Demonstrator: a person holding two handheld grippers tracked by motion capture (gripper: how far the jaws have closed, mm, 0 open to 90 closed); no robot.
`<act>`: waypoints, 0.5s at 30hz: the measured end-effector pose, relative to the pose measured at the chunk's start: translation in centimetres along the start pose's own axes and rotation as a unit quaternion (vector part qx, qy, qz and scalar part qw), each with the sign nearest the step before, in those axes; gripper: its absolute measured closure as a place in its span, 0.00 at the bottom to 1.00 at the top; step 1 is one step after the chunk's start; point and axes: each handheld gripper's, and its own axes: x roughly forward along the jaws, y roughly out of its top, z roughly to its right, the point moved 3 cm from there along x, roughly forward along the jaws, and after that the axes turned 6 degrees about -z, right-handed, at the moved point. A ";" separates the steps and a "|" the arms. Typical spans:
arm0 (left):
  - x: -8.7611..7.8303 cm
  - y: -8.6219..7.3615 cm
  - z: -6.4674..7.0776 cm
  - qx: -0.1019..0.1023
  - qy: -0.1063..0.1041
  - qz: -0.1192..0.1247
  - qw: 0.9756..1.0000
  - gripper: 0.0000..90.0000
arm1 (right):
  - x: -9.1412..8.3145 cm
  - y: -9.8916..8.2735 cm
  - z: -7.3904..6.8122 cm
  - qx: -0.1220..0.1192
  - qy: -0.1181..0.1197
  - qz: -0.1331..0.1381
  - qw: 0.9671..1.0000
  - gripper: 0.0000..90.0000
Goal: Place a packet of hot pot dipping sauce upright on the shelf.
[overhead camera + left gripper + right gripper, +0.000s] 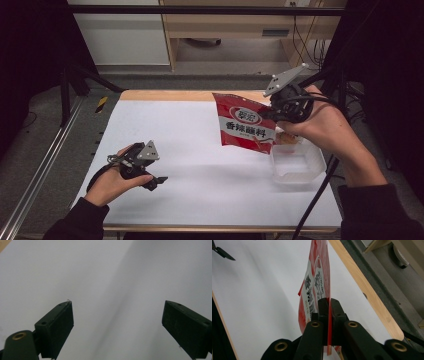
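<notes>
Right tongs (274, 114) pinch the red packet (243, 126), held above the tub (297, 165) at four o'clock, likely for emptying; left tongs (159, 181), gaping, hold nothing.

The high view looks from above the person's side, forward and down on the white counter (200, 150), and takes in its whole top, both forearms and the floor behind. The left gripper view rides on the left tool (117, 327) and looks along its two black jaws, very near the counter surface, which is plain white there. The right gripper view rides on the right tool (328, 315) and looks along its jaws at the red packet (317, 287), very close, with the counter's wooden far edge (362, 287) beyond. The high view shares this red packet (245, 125), the wooden edge (170, 95) and the white surface.
</notes>
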 end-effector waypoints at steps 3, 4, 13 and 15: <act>0.2 -0.5 0.0 -0.005 -0.002 0.001 1.000 0.12 | -0.4 -0.8 0.3 0.004 -0.004 -0.004 1.000 1.00; 0.2 -0.5 0.0 -0.005 -0.002 0.001 1.000 0.12 | -0.4 -0.8 0.3 0.004 -0.004 -0.004 1.000 1.00; 0.3 -2.6 -0.4 -0.023 -0.001 -0.002 1.000 0.13 | -1.5 -2.9 1.5 0.026 -0.018 -0.003 0.999 1.00; 0.4 -3.0 -0.6 -0.026 -0.001 -0.007 1.000 0.15 | -1.6 -3.4 1.8 0.029 -0.024 -0.007 0.999 1.00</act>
